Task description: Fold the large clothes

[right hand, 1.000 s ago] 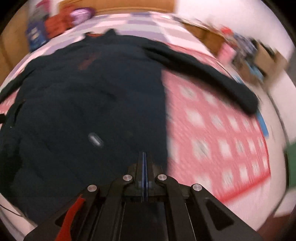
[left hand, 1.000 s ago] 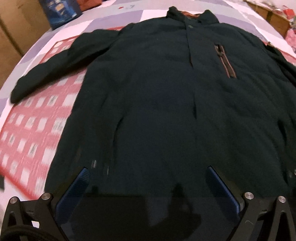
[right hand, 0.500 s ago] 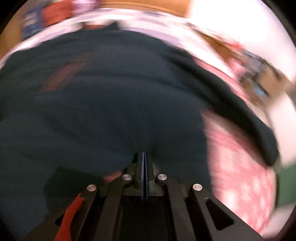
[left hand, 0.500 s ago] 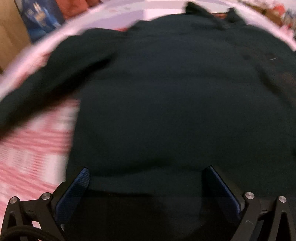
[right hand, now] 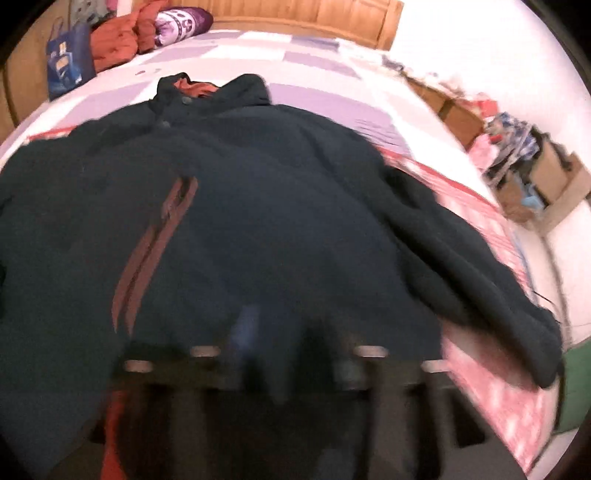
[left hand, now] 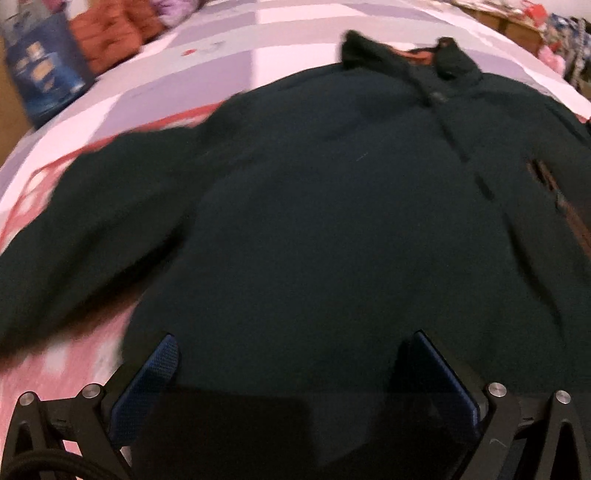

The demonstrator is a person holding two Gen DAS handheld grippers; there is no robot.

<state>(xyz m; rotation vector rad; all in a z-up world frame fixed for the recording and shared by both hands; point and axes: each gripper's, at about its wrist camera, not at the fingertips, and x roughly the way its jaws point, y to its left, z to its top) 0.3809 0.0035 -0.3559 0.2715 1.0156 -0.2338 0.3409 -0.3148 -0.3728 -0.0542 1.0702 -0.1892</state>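
A dark green jacket (left hand: 332, 229) lies front-up on the bed, its collar (left hand: 406, 62) at the far end showing an orange lining. A brown-trimmed zip pocket (right hand: 155, 240) runs down its chest. One sleeve (left hand: 85, 229) spreads left in the left wrist view, the other sleeve (right hand: 480, 280) spreads right in the right wrist view. My left gripper (left hand: 301, 365) hovers open over the jacket's near part, blue pads (left hand: 162, 365) wide apart and nothing between them. My right gripper (right hand: 286, 339) is motion-blurred low over the cloth. Its jaws are opening, with no cloth seen pinched.
The bed (left hand: 229, 62) has a lilac checked cover and a pink-red patterned sheet (right hand: 491, 391). A blue bag (right hand: 68, 66), orange clothes (right hand: 118, 37) and a purple cushion (right hand: 181, 24) sit by the wooden headboard (right hand: 295, 11). Cardboard boxes with clutter (right hand: 535, 177) stand to the right.
Both grippers have swept forward over the jacket toward its collar, which now fills both views. The right jaws, shut in both earlier frames, now stand apart. The left stayed open.
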